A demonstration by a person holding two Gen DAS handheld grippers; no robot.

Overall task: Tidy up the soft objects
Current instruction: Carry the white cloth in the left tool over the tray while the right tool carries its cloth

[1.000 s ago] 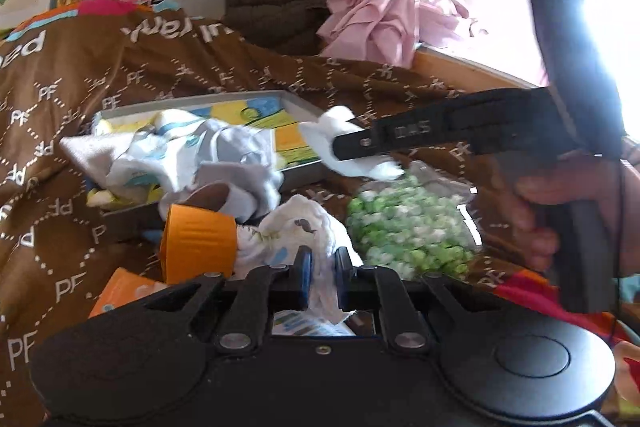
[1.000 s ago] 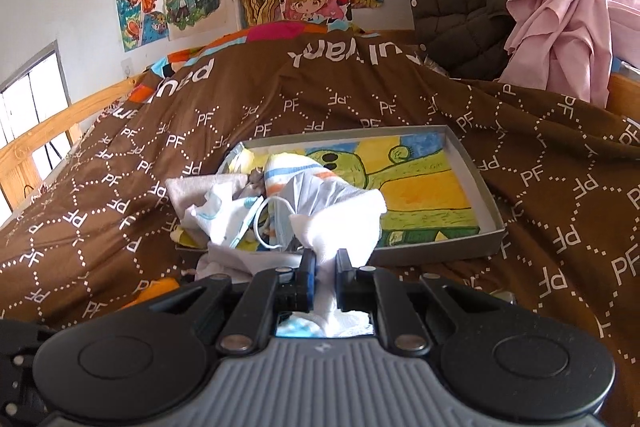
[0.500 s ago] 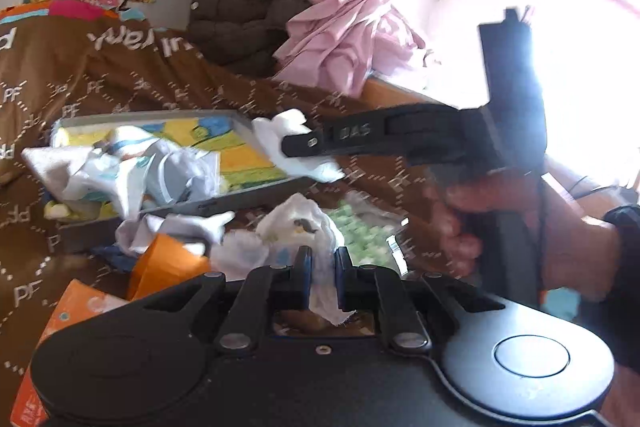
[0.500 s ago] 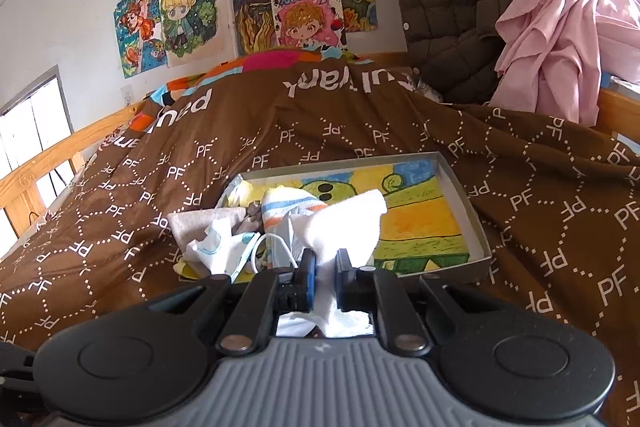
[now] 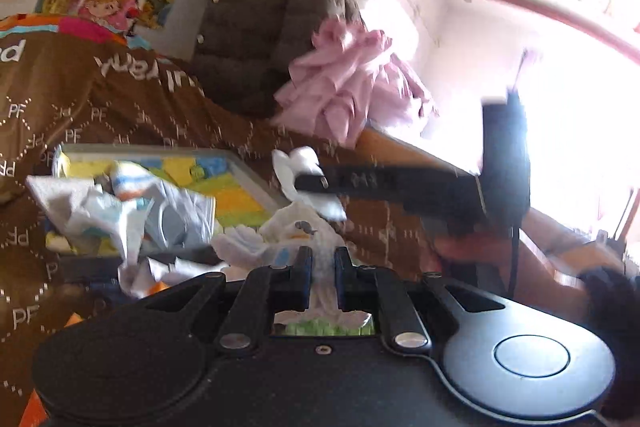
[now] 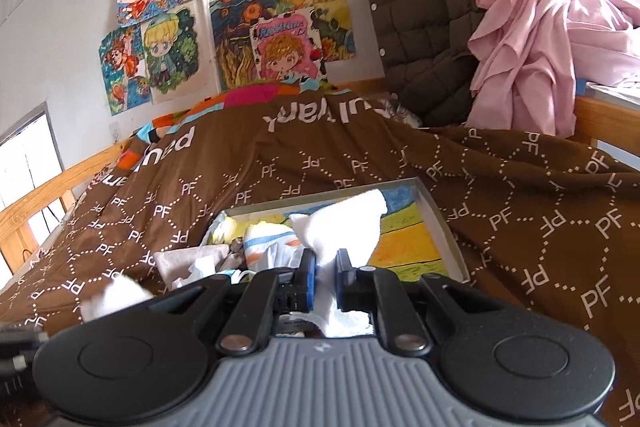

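Observation:
In the left wrist view my left gripper (image 5: 322, 259) is shut on a white printed cloth (image 5: 296, 227), which hangs lifted in front of it. Beyond it my right gripper (image 5: 314, 182), held by a hand, is shut on a plain white cloth (image 5: 298, 161). In the right wrist view my right gripper (image 6: 325, 267) pinches that white cloth (image 6: 344, 223) above the near side of a shallow grey box (image 6: 440, 223) with a colourful drawing inside. A heap of crumpled cloths (image 6: 256, 247) fills the box's left half. Another white cloth (image 6: 116, 297) shows at the lower left.
The box (image 5: 244, 167) lies on a brown patterned duvet (image 6: 520, 211). A brown quilted jacket (image 6: 424, 11) and a pink garment (image 6: 528, 39) hang at the back right by the wooden bed rail (image 6: 32, 203). Something green (image 5: 320, 327) shows under my left gripper.
My left gripper has risen and turned with the printed cloth; the green bag and orange cup have dropped below its view. My right gripper has lifted its white cloth slightly over the box.

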